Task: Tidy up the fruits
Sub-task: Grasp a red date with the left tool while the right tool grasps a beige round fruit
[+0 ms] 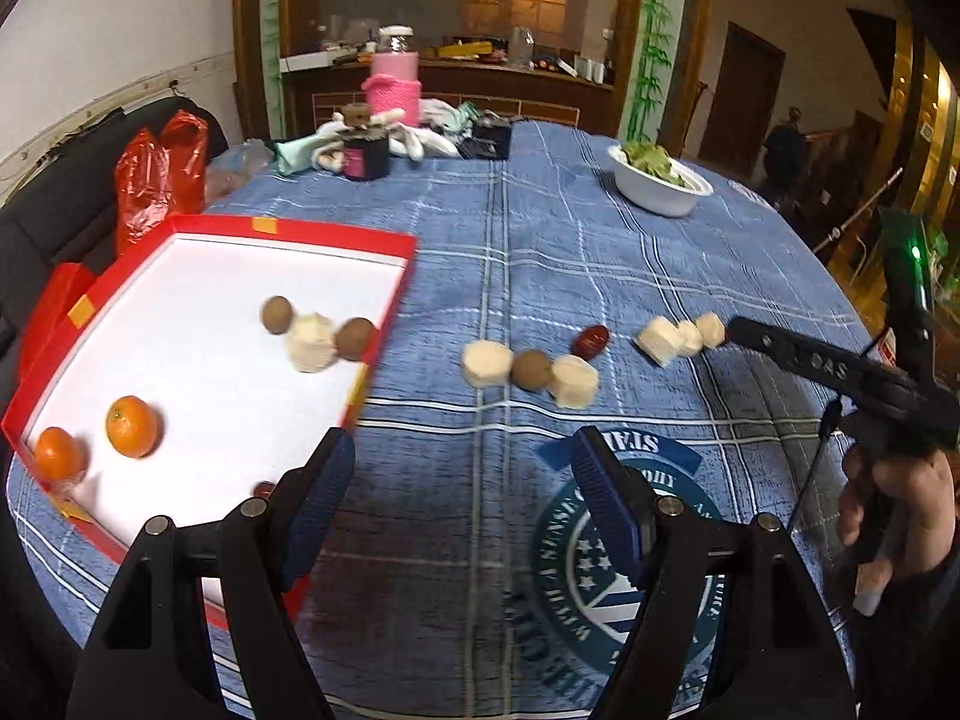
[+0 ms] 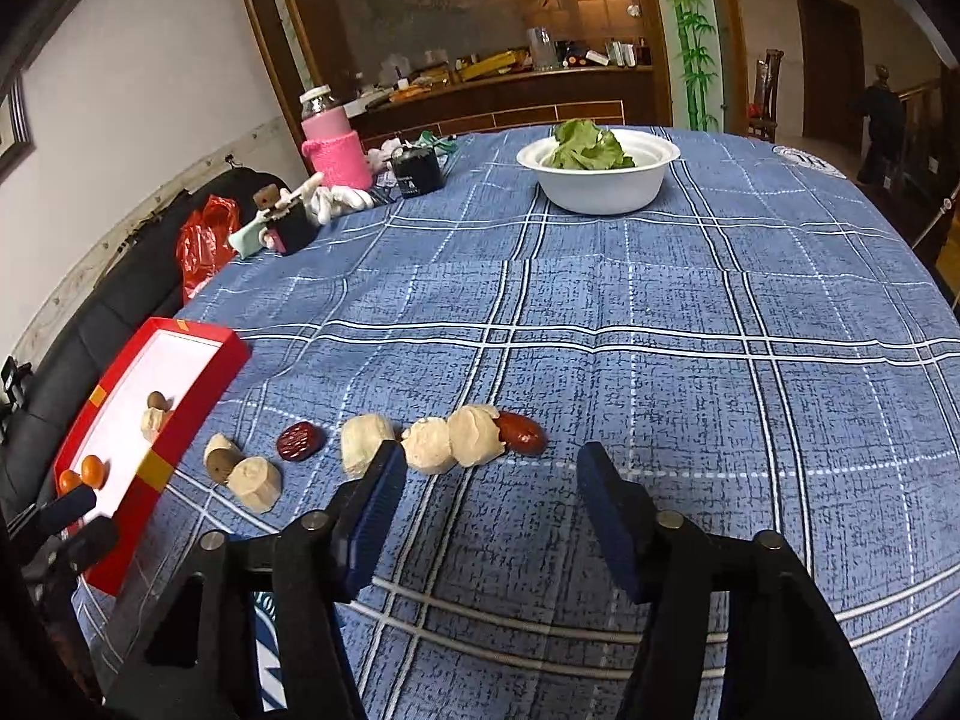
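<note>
Lying just beyond the open right tool (image 2: 486, 480), banana pieces (image 2: 477, 435).

Black hand-held gripper (image 1: 462, 450) frames, blue ribbed pads (image 2: 375, 516), silver pivot screws, embossed lettering

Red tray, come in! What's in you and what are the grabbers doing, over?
Left gripper open, empty; right gripper open, empty. Red tray holds two oranges, some pieces. More pale chunks and dates still on tablecloth. Nothing blocking.

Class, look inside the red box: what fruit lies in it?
In the red box: two oranges, two brown round fruits, one pale chunk. A dark red piece shows partly; the left gripper's fingers cover that corner.
</note>
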{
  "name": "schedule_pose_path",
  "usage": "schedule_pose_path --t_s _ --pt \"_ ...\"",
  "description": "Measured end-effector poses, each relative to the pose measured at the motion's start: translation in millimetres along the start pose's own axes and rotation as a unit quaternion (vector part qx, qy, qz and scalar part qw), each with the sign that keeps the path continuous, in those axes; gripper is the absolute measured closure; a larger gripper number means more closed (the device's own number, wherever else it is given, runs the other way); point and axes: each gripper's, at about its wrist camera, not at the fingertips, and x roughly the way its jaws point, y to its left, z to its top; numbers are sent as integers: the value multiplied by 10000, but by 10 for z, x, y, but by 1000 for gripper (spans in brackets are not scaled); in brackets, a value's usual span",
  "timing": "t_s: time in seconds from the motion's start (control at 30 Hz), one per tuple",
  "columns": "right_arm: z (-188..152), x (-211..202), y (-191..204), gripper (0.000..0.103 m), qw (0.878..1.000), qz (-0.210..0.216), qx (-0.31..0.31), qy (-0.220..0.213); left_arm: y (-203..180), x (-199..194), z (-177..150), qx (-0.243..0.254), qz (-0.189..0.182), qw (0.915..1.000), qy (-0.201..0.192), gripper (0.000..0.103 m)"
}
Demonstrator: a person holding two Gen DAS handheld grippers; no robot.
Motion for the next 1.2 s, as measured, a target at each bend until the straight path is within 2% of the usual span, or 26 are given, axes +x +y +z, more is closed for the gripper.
schedule_pose_path --t_s 0.1,0.27,0.37,0.47,0.6,0.77,0.83,0.93,1.1,1.2 --pt "44 72 -17 52 9999 -81 -17 91 -80 35 22 41 -52 10000 25 28" --pt "99 205 -48 53 9994 -155 -132 274 -183 109 61 114 -119 9998 57 28" --pt "111 155 -112 54 9998 -98 0 183 -203 158 95 130 -126 9998 66 28" --pt "114 80 -79 59 9999 41 58 131 -246 254 182 107 -111 9999 58 28" --pt "69 70 274 61 9978 381 -522 159 -264 309 296 102 -100 9999 -11 28" --pt "106 215 635 65 9918 346 -1209 219 -188 318 295 4 -52 10000 27 28" --pt "108 311 725 71 9891 366 -1393 308 -153 324 289 -21 -35 10000 42 28" --pt "88 447 764 72 9869 120 -1559 387 -107 335 292 -80 -23 10000 46 28" --pt "31 418 813 74 9829 78 -1784 443 -124 386 280 -46 -72 9999 96 28" --pt "12 352 717 75 9878 172 -1497 396 -181 386 287 73 -138 9999 75 28"
